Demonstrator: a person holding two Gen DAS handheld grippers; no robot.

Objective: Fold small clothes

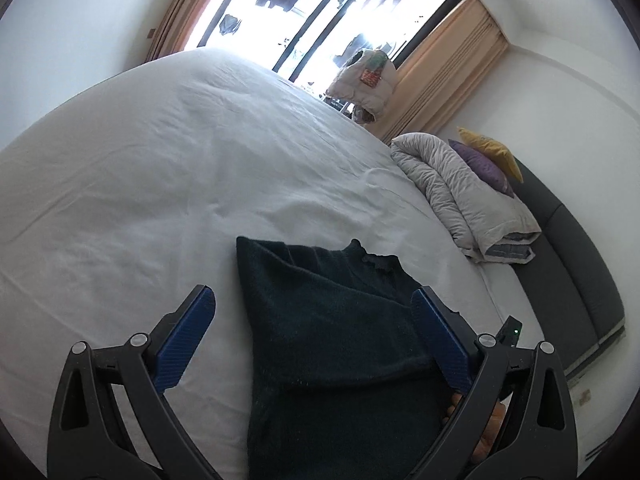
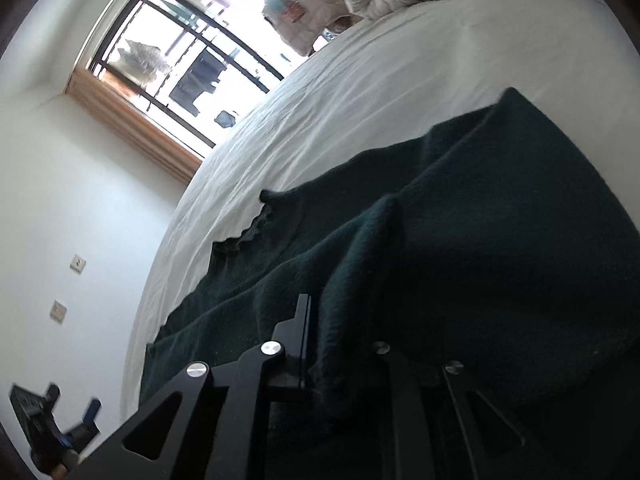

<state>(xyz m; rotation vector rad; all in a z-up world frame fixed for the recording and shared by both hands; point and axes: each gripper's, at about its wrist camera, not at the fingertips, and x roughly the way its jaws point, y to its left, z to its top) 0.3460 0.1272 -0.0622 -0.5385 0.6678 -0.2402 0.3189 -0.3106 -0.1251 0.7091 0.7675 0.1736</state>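
Observation:
A dark green knit garment (image 1: 332,340) lies on the white bed sheet (image 1: 160,184), partly folded, with a frilled edge at its far side. My left gripper (image 1: 312,340) is open above it, its blue fingers (image 1: 188,340) spread wide, one over the sheet and one over the cloth. In the right wrist view the same garment (image 2: 480,240) fills the lower right. My right gripper (image 2: 320,344) is shut on a raised fold of the garment, and the cloth drapes over and hides its right finger.
A folded grey duvet (image 1: 460,196) with purple and yellow cushions (image 1: 484,160) lies at the head of the bed by a dark headboard (image 1: 580,248). A window with curtains (image 1: 320,12) is beyond the bed. The left gripper shows small at lower left in the right wrist view (image 2: 52,432).

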